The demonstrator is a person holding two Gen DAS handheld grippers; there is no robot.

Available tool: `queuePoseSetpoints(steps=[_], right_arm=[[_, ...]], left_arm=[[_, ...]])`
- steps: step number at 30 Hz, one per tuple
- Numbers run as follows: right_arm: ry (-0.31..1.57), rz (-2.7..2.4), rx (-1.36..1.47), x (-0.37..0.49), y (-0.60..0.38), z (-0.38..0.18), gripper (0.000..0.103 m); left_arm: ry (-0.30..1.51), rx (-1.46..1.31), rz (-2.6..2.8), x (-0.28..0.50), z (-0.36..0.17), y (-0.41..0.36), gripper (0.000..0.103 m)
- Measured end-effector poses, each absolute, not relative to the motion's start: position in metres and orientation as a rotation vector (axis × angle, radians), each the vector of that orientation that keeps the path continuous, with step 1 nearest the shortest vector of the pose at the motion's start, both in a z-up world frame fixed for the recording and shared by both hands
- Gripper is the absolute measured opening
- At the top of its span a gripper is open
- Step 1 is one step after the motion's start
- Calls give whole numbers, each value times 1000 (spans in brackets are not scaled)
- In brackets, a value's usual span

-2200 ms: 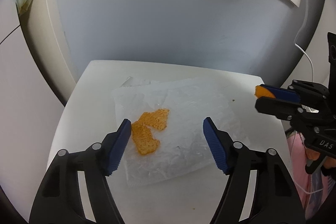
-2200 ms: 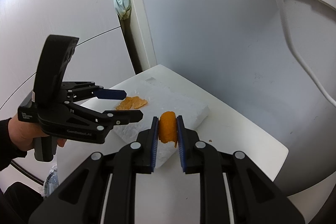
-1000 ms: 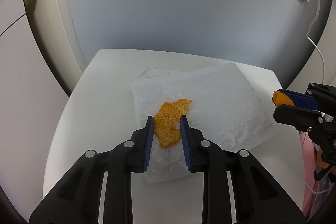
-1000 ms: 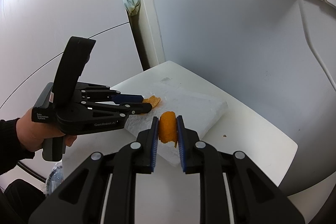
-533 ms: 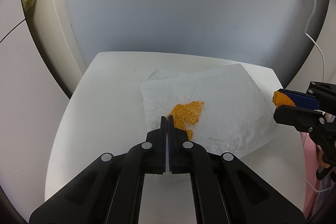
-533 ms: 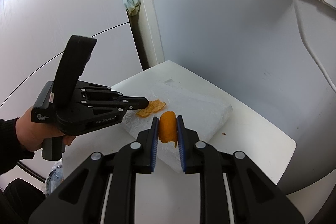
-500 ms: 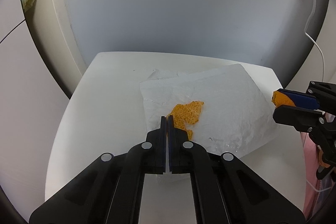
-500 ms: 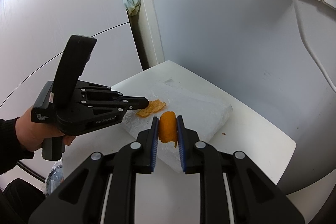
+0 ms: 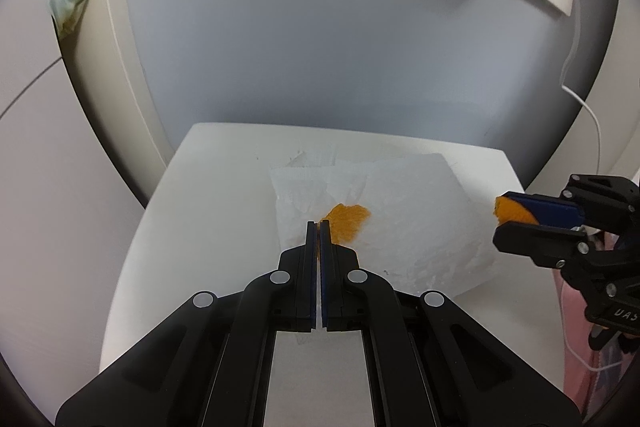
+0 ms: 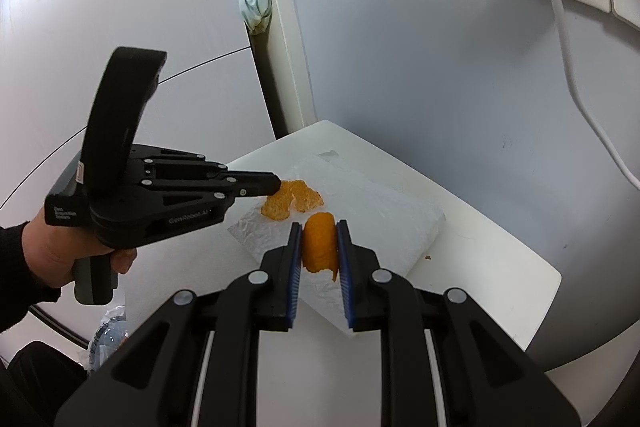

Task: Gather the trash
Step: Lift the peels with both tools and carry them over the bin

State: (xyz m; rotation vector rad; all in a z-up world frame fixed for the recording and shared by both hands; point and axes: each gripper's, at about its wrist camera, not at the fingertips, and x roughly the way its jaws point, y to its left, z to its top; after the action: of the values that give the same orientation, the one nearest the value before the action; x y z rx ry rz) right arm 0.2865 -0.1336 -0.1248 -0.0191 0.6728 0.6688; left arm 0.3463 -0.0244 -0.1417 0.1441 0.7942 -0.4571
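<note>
Lying flat, orange peel, long axis unclear

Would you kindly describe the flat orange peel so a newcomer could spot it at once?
Find the small white table against the grey wall, then the white paper towel on it. The flat peel sits over the towel, pinched at its edge by the left gripper, unlike the curled peel clamped in the right gripper.

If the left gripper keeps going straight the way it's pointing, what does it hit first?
Probably the white tissue on the table. The left gripper angles down at it, already pinching the flat orange peel; depth is hard to judge.
</note>
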Motion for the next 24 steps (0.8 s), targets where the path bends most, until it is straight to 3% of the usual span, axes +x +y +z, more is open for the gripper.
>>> queuePoseSetpoints(steps=[24], right_arm=[[571,842,-68,203,-65,-61,18]], left_arm=[[682,104,-317,224,-56,53,0]])
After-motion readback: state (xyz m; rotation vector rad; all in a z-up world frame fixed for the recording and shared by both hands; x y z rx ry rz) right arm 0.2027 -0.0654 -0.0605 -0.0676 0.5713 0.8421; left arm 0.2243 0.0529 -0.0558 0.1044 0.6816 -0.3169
